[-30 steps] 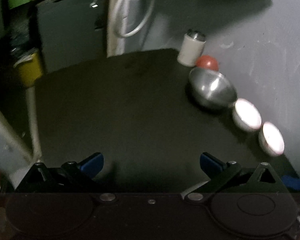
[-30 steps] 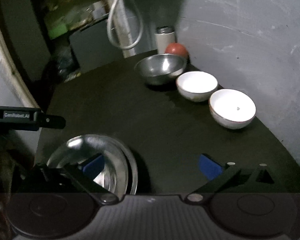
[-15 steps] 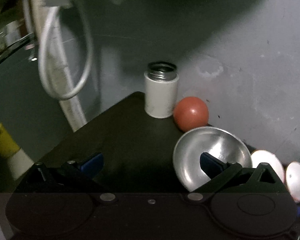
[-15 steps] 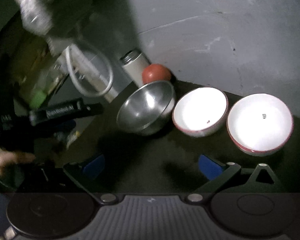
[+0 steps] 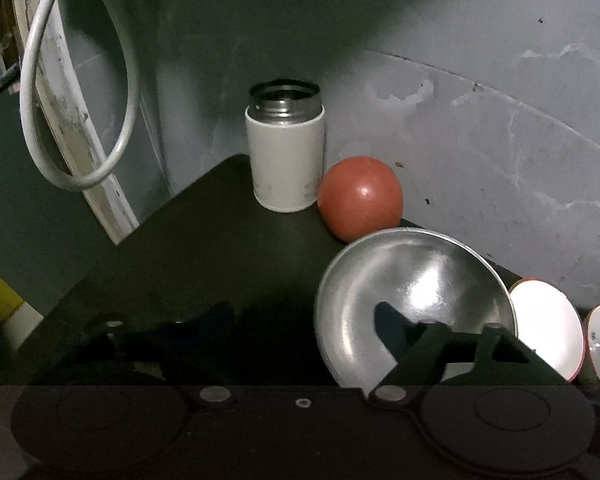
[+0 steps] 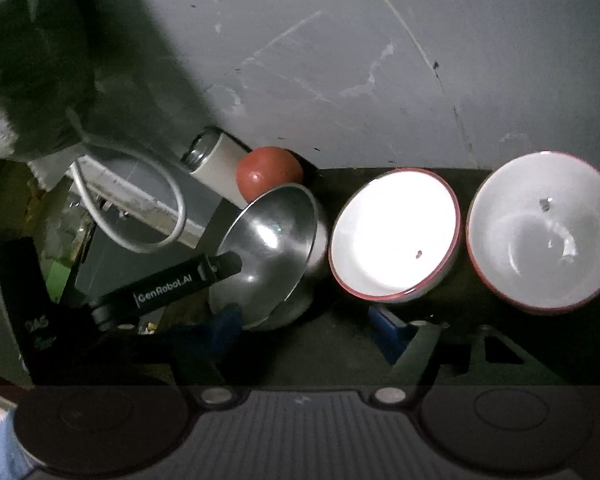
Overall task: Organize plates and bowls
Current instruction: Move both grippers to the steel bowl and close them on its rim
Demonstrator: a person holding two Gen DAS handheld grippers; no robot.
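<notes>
In the left wrist view, the left gripper (image 5: 304, 316) is now sitting close over the steel bowl (image 5: 416, 292), no longer out over the bare surface (image 5: 204, 248); its fingers are closing, one inside the bowl, one outside the rim, not yet pinching. In the right wrist view, the right gripper (image 6: 308, 320) is closing on nothing, just near of the steel bowl and the left white bowl (image 6: 394, 236); the other white bowl (image 6: 540, 232) is sitting further right. Bowl pickup looks imminent.
</notes>
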